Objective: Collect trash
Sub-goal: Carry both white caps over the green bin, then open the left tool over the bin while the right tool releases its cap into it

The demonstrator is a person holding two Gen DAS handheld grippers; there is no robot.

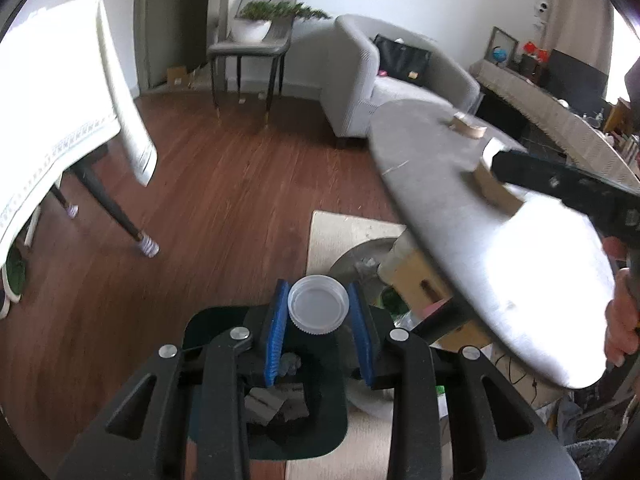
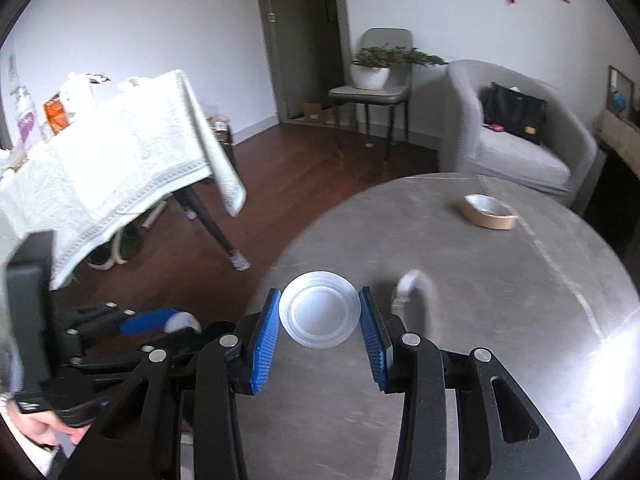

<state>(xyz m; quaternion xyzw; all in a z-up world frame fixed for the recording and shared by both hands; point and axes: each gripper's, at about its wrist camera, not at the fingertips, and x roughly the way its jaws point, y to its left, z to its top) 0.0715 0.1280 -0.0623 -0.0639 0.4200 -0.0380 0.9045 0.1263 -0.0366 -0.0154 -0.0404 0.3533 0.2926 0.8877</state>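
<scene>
Between the left gripper's [image 1: 318, 312] ribbed blue pads sits a translucent white plastic cap [image 1: 318, 305], round and shallow, knurled at its rim, clenched across its width. Directly below it, past the fingertips, gapes a dark green bin [image 1: 324, 436] with crumpled scraps inside; the drop looks nearly plumb, so this hand seems the one closer to unloading. Over the round grey table [image 2: 520, 320], the right gripper [image 2: 318, 312] grasps a second cap [image 2: 317, 309], flat and ridged, its pads pressing both edges. Just right of those pads lies a blurred white ring [image 2: 416, 284]; farther off rests a roll of brown tape [image 2: 490, 211].
</scene>
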